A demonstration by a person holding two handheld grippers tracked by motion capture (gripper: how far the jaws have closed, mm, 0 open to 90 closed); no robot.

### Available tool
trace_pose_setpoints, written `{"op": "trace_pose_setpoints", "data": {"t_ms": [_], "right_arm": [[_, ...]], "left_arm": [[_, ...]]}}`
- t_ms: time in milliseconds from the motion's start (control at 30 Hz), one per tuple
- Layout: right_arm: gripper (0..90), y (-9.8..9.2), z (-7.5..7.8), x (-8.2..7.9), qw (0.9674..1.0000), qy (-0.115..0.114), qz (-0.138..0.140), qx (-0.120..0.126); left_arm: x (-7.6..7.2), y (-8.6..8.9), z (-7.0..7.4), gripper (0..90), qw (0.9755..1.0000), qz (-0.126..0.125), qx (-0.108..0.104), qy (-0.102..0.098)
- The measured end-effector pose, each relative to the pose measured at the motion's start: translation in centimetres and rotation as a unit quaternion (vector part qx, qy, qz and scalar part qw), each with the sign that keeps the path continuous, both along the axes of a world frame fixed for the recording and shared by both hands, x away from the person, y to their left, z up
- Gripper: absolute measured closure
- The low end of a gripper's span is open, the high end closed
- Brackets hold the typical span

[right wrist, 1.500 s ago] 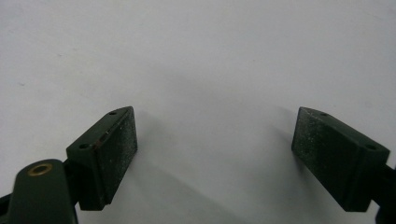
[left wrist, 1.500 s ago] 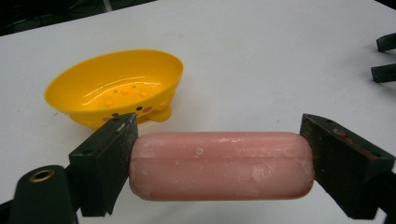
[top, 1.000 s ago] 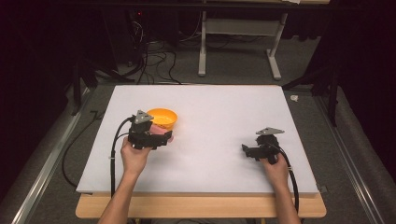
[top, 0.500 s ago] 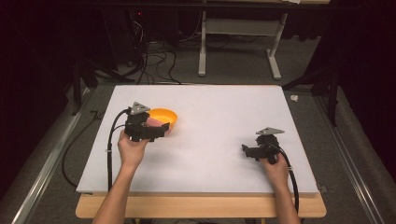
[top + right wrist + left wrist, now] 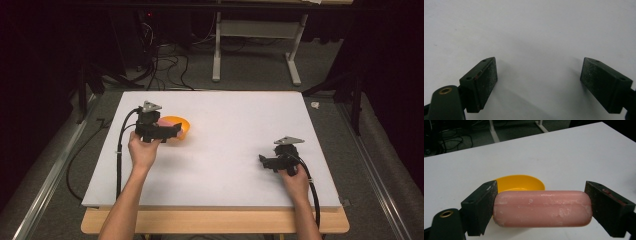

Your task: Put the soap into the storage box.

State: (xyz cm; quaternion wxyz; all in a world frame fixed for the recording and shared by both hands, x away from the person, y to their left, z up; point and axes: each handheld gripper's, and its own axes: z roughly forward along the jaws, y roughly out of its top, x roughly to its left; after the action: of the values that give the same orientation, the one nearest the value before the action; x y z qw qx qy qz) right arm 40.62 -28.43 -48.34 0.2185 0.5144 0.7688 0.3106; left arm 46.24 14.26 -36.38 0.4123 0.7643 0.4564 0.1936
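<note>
Soap (image 5: pixel 541 208), a pink rounded bar, sits clamped end to end between the jaws of the left hand-held gripper (image 5: pixel 541 208), one pad pressed against each short end, and the bar lies level across the left gripper view. Just beyond it in that view stands a yellow bowl (image 5: pixel 520 182), its near rim partly hidden behind the bar; whether the bar touches the bowl I cannot tell. From the high view, the left hand-held gripper (image 5: pixel 170 131) is at the left part of the white tabletop (image 5: pixel 235 125), held by the person's left hand (image 5: pixel 143 150), with its jaws at the near edge of the bowl (image 5: pixel 179 125), and a bit of pink shows beside the gripper body. A black cable trails from it over the left edge of the tabletop. Well apart, at the right part of the tabletop, the right hand-held gripper (image 5: pixel 263 161) is held low by the right hand (image 5: pixel 295 176). Its jaws stand wide apart with nothing between them, over bare white surface in the right gripper view (image 5: pixel 539 82).
</note>
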Motion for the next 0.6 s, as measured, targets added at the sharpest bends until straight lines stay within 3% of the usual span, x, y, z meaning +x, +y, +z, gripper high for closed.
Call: {"op": "trace_pose_setpoints", "data": {"t_ms": [333, 467, 600], "right_arm": [[14.6, 0.0, 0.0, 0.0, 1.0000, 0.000, 0.000, 0.000], [14.6, 0.0, 0.0, 0.0, 1.0000, 0.000, 0.000, 0.000], [14.6, 0.0, 0.0, 0.0, 1.0000, 0.000, 0.000, 0.000]], "left_arm": [[2.0, 0.0, -0.6, 14.6, 0.9995, 0.026, -0.010, 0.014], [2.7, 0.0, -1.3, 14.6, 0.9992, 0.031, 0.012, 0.023], [3.1, 0.1, -1.6, 14.6, 0.9990, 0.037, 0.008, 0.024]]}}
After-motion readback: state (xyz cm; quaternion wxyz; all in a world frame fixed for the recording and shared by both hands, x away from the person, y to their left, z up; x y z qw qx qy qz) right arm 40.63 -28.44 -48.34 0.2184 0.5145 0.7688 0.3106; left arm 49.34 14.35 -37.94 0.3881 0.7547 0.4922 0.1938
